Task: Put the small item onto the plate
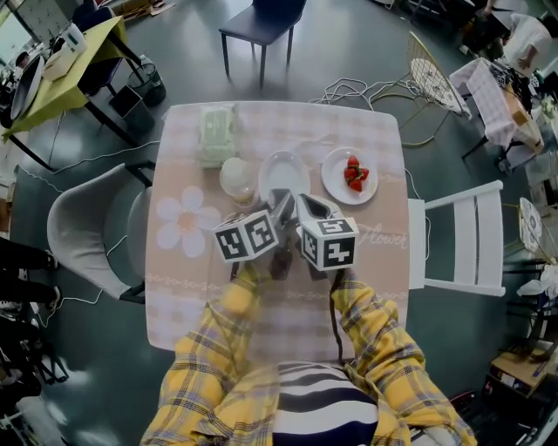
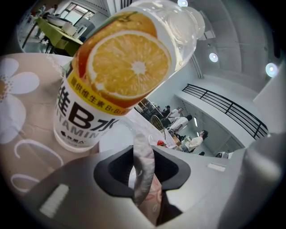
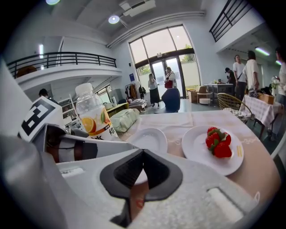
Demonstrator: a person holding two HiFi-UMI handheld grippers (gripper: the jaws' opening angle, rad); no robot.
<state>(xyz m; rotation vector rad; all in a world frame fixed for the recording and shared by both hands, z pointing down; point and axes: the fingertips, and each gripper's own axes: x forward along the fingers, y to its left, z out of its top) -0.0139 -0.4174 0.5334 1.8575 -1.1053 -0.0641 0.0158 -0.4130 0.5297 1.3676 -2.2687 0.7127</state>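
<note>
Nearest the head camera, two yellow plaid sleeves (image 1: pixel 218 344) reach forward over a table (image 1: pixel 183 296) laid with a pink checked cloth that bears a white flower print; both grippers sit side by side above the middle of that cloth, their marker cubes almost touching; the left gripper (image 2: pixel 142 176) is clamped on a small packet (image 2: pixel 144 150), a thin grey and pink strip that stands upright between its dark pads; the right gripper (image 3: pixel 139 179) has its jaws drawn almost together on a pinkish edge of the same packet (image 3: pixel 136 199); the packet is thus held in the air between the two grippers, on the near side of both plates and touching neither; just beyond the grippers stands a clear bottle (image 1: pixel 237 179) with an orange slice on its label, upright on the cloth; beside it to the right lies an empty white plate (image 1: pixel 270 165), and further right a second plate (image 1: pixel 330 165) carrying a few strawberries (image 1: pixel 354 174); behind the bottle lies a pale green tissue pack (image 1: pixel 216 132); a grey chair (image 1: pixel 87 226) stands at the table's left, a white chair (image 1: pixel 462 248) at its right, and a dark chair (image 1: pixel 261 22) at the far side.
</note>
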